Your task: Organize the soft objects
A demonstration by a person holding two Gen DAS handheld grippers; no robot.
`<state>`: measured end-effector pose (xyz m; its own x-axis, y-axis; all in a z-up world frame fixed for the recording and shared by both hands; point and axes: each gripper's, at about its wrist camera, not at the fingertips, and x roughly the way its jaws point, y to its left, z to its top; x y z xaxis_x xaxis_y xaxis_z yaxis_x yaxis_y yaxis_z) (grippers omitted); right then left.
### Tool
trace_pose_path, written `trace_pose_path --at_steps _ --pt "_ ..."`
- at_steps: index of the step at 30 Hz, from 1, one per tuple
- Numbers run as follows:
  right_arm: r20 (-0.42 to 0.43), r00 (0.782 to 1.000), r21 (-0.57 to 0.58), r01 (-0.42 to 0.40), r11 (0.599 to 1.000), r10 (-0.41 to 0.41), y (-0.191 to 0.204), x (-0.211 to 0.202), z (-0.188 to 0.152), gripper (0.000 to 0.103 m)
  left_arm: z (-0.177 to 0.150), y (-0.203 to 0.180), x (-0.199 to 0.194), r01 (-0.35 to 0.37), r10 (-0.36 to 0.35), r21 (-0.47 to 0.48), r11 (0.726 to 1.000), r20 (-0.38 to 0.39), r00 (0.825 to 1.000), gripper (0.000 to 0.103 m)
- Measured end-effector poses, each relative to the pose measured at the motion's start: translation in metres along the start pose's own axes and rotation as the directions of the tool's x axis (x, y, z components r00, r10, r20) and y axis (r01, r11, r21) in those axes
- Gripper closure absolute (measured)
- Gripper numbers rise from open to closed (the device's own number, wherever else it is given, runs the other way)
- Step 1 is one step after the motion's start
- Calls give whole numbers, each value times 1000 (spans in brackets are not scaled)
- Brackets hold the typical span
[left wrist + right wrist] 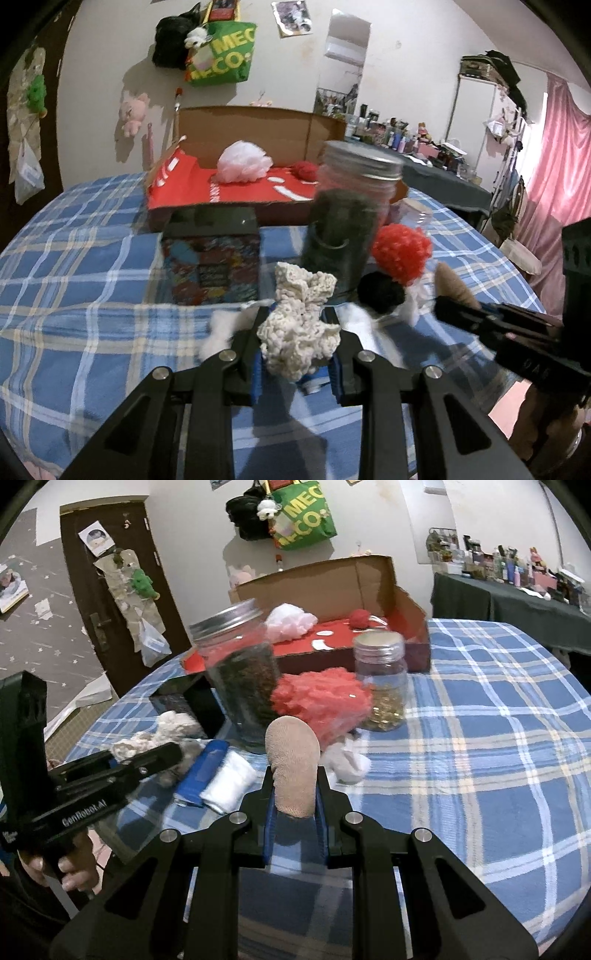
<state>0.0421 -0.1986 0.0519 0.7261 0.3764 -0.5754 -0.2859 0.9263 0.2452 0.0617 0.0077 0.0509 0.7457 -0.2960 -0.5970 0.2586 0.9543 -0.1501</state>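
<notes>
Nearest us, our left gripper (pixel 300 332) is pinching a cream crocheted piece (pixel 299 325) between its blue pads, lifted just above the blue plaid worktop (pixel 92 288). Our right gripper (pixel 295 797) is likewise clamped on a tan knitted piece (pixel 293 768), held upright.

Just beyond lie the soft things not yet sorted: a white roll (pixel 229 782) beside a blue one (pixel 201 771), a white scrap (pixel 347 762), a black pompom (pixel 380 293) and a red pompom (pixel 400 254). Among them stand hard things: a dark-filled jar with a metal lid (pixel 347 221), a smaller jar of gold bits (pixel 384 686) and a patterned box (pixel 212 258).

Farthest, the open cardboard box with a red floor (pixel 236 188) already holds a pale pink bath pouf (pixel 243 162) and a red yarn ball (pixel 304 170).

We judge we are mid-carry, with both pieces picked up. Next, each gripper must travel up and over the jars to the cardboard box, then release inside it, without knocking the tall jar.
</notes>
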Motion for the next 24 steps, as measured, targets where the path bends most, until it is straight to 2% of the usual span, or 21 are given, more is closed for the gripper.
trace_pose_path --at_steps 13,24 --pt "-38 997 64 67 996 -65 -47 -7 6 86 -1 53 -10 -113 112 -38 993 -36 993 74" --pt "-129 990 88 75 993 -64 -87 12 29 86 19 103 12 -145 142 -34 989 -94 985 74"
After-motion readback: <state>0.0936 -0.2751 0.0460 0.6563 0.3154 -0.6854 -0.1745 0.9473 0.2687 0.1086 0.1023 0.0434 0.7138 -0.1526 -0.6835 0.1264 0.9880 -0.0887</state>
